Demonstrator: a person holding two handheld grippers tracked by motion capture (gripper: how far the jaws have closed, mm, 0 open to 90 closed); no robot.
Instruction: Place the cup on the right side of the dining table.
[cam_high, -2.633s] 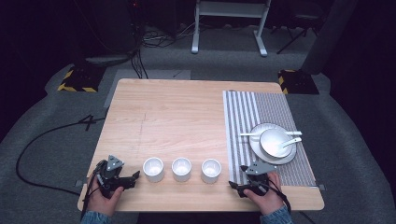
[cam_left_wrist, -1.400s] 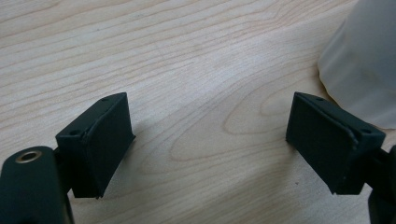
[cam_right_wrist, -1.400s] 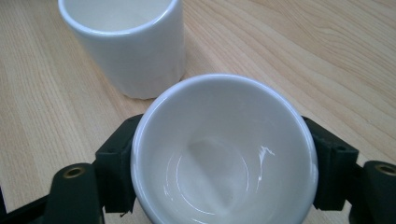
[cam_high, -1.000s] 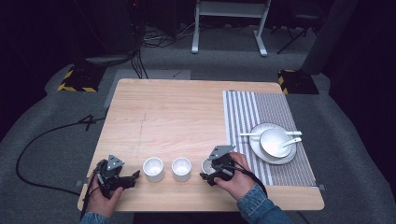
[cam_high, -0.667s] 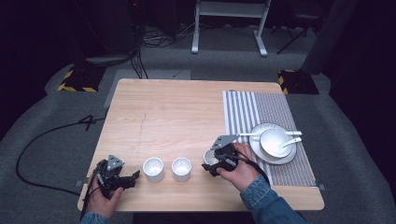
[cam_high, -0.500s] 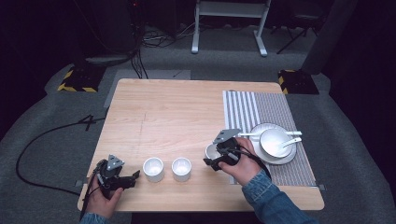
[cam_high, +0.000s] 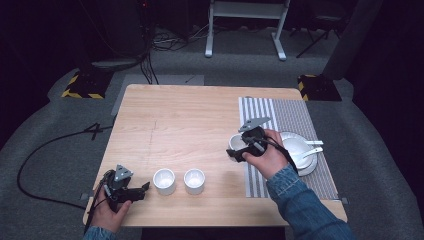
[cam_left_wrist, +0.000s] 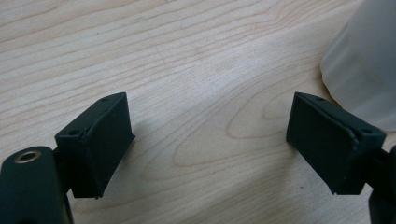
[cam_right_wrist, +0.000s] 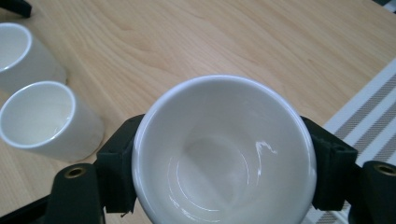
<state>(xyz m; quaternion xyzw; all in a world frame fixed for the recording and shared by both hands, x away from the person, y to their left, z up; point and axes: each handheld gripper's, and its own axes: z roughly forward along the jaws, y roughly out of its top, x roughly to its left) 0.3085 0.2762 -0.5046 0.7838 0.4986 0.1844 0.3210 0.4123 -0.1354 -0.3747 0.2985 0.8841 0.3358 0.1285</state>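
White cup clamped in the right gripper, just off the striped mat's edge; glazed sides could slip. Left gripper gapes empty, well away.

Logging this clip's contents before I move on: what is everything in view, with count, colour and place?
cups: 3, white; two stand near the table's front edge, one is held beside the mat
plate: 1, white, on the mat
bowl: 1, white, on the plate
spoon: 1, white, by the bowl
placemat: 1, grey-and-white striped, table's right side
table: 1, light wood
cables: black, on the grey floor
left hand-held gripper: black, open, front left of the table
right hand-held gripper: black, shut on the third cup
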